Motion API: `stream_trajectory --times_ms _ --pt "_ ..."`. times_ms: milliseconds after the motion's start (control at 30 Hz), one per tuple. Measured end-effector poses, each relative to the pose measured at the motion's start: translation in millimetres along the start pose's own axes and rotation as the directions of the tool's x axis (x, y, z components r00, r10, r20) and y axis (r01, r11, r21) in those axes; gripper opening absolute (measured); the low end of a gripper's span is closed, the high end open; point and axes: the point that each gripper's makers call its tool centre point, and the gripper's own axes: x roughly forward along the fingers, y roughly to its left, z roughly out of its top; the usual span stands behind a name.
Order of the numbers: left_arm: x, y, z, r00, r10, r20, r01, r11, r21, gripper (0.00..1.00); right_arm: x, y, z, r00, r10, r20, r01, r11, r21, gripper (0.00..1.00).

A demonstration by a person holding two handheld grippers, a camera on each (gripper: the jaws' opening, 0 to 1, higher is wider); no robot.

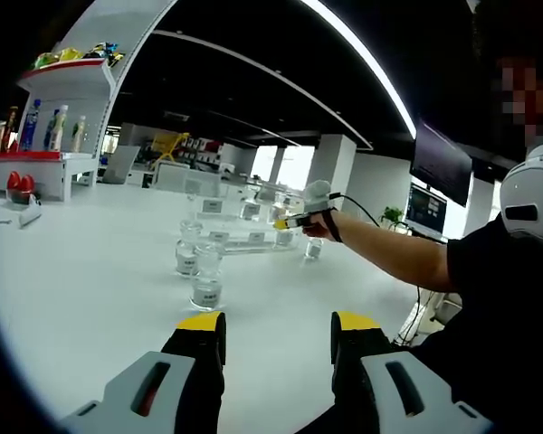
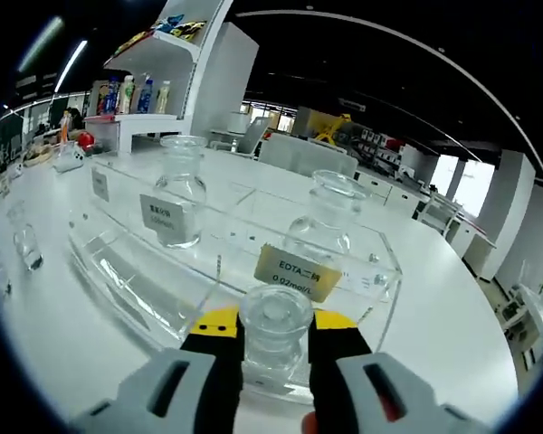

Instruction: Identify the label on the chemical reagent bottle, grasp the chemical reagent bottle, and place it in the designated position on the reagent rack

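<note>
Right gripper view: the right hand-held gripper pinches a clear reagent bottle between its yellow-tipped jaws, holding it just in front of the clear acrylic reagent rack, directly below the yellow label reading "EDTA". Two further glass bottles already stand in the rack: a left bottle behind a white label, and a right bottle behind the yellow label. The step in hand appears to be placement; to do it well, the held bottle should be kept upright, raised clear of the rack's front wall, matched to the slot its label names, and lowered without nudging the neighbouring bottles. Left gripper view: the left hand-held gripper hangs spread and empty above the white worktop, well back from a cluster of spare bottles near the worktop's middle; the person's outstretched arm reaches towards the rack beyond them. Open worktop lies all around the rack, leaving ample room for approach and withdrawal.
</note>
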Motion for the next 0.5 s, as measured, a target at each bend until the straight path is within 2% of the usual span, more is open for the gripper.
stream_trajectory --times_ms 500 --pt "2.9 -7.0 5.0 1.000 -0.013 -0.003 0.013 1.000 0.009 0.46 6.5 -12.8 2.3 1.000 0.000 0.007 0.000 1.000 0.026 0.38"
